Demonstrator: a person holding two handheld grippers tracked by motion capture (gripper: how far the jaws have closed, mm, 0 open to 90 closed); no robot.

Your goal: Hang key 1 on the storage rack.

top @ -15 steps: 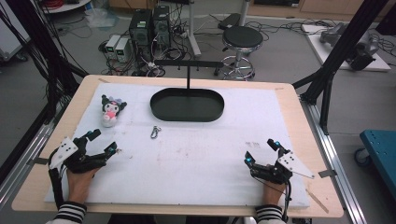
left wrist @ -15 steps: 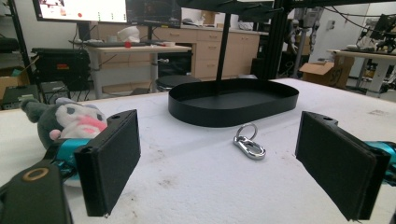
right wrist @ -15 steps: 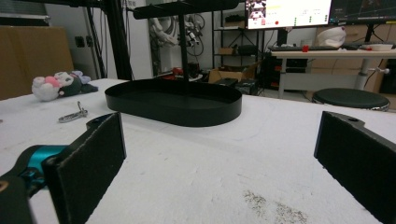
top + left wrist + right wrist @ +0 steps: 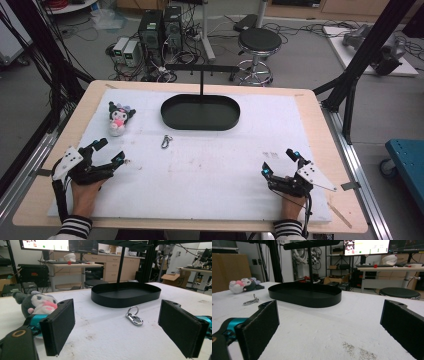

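Two grippers: we hold both wide apart, empty, low at the near edge.
Left gripper (image 4: pixel 109 151): spread; plush toy (image 4: pixel 119 119) and carabiner (image 4: pixel 166 141) lie ahead.
Tray (image 4: pixel 200 124): beyond, centre.
Right gripper (image 4: pixel 281 161): spread, well apart.
Risk: we judge the slick carabiner may skid aside if our jaws close off-centre.

Bright, even light; perhaps slightly soft.

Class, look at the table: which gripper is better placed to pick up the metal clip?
Left. The left gripper sits open nearer the metal clip, which lies ahead between its fingers; the right gripper is farther across the table.
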